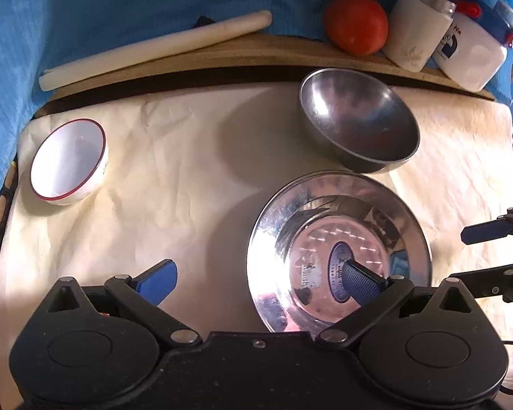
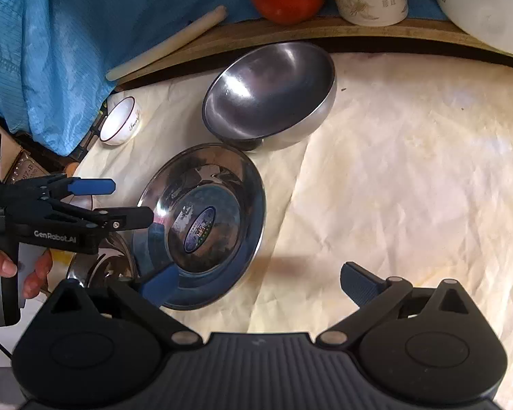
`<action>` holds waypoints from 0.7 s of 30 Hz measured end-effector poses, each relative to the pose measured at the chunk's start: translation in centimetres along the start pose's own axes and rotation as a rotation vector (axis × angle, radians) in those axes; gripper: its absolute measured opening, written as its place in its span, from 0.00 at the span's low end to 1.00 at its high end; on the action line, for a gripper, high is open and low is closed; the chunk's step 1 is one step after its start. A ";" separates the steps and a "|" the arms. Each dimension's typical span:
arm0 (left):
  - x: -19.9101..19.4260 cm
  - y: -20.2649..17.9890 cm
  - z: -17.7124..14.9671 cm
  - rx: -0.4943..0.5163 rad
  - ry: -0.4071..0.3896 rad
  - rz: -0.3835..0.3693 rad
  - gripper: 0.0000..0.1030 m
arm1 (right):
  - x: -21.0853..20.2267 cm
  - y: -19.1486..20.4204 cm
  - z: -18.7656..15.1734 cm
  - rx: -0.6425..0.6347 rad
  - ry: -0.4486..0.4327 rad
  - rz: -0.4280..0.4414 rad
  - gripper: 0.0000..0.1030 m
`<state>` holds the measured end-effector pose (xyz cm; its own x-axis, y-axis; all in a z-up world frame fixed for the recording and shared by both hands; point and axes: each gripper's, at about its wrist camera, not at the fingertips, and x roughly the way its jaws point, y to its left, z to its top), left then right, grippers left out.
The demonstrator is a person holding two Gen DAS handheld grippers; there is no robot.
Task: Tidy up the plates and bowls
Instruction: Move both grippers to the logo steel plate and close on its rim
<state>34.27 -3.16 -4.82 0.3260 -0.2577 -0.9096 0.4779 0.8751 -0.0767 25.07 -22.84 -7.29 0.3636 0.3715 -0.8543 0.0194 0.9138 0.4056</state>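
Steel, shiny round plate (image 1: 338,253) low and right of centre in the left view, its near rim under the left tool (image 1: 260,282), spread wide, empty. Right tool (image 2: 256,285), likewise open, just beside.

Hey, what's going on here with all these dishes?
A person is sorting dishes on a cream cloth with two handheld tools. The left tool is open around the steel plate's rim; the right tool hovers open beside it. The steel bowl and small white bowl sit untouched.
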 end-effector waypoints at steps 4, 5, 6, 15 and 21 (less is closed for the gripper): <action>0.3 0.2 0.0 0.009 0.006 -0.007 0.99 | 0.5 0.1 0.0 0.017 0.007 0.005 0.98; 0.2 0.3 0.0 0.010 0.007 -0.009 0.99 | 0.7 0.2 0.1 0.021 0.009 0.006 0.97; 0.3 0.3 0.0 0.011 0.009 -0.011 0.99 | 0.8 0.2 0.1 0.024 0.011 0.007 0.94; 0.5 0.5 0.3 0.012 0.018 -0.034 0.96 | 1.6 0.4 0.7 0.038 0.030 0.004 0.77; 0.6 0.4 0.5 0.011 0.022 -0.060 0.87 | 1.9 0.5 0.9 0.042 0.035 0.005 0.61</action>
<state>35.10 -3.13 -5.15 0.2785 -0.3006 -0.9122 0.5047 0.8538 -0.1273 26.65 -21.80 -8.41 0.3313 0.3823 -0.8626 0.0565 0.9046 0.4226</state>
